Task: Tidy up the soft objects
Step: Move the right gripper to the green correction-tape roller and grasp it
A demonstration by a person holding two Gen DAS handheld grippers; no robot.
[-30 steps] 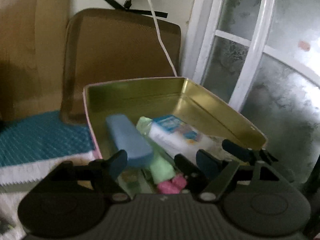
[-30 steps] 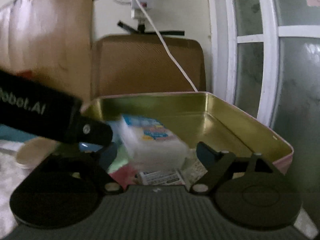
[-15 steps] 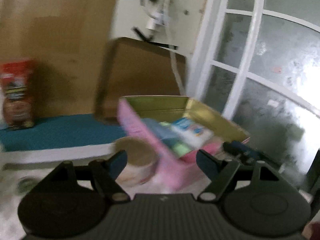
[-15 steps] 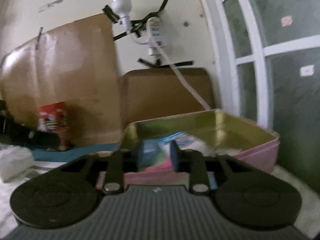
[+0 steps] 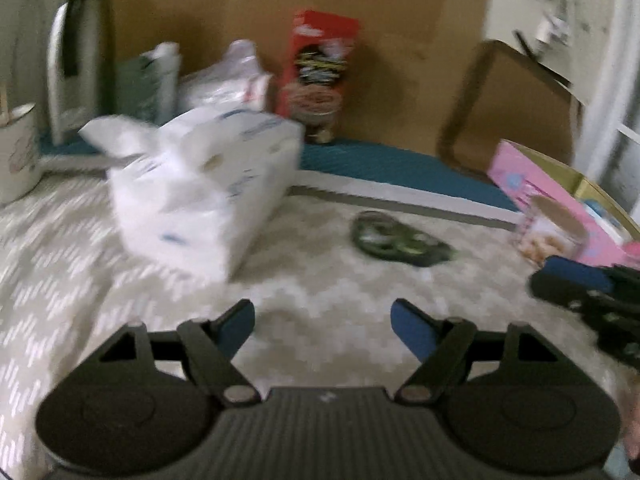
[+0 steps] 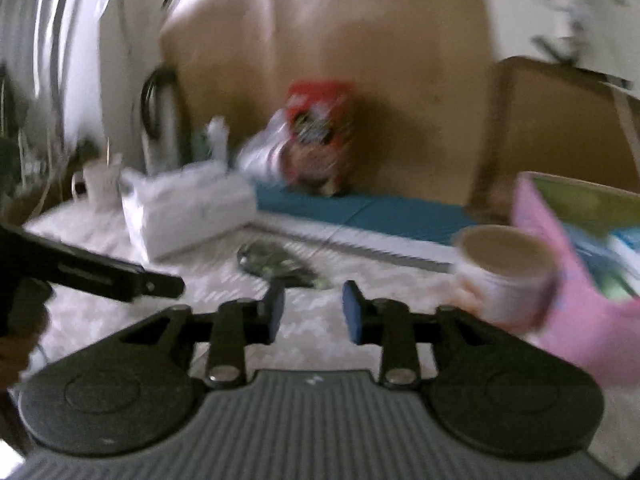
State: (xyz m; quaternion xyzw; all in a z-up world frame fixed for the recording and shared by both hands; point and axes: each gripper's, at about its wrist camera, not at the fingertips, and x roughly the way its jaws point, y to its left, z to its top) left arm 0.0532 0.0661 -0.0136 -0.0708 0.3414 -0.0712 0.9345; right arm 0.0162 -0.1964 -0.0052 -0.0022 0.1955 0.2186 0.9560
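Patterned cloth [image 5: 328, 288] under tissue pack [image 5: 200, 184]

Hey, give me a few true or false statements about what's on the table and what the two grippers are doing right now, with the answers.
1. The left gripper is open and holds nothing. True.
2. The white tissue pack lies inside the pink tin. False: it sits on the patterned cloth, well apart from the tin.
3. A red box stands upright against the cardboard. True.
4. The right gripper is clamped on the round tub. False: its fingers are apart with nothing between them.
5. A dark green packet lies flat on the cloth. True.
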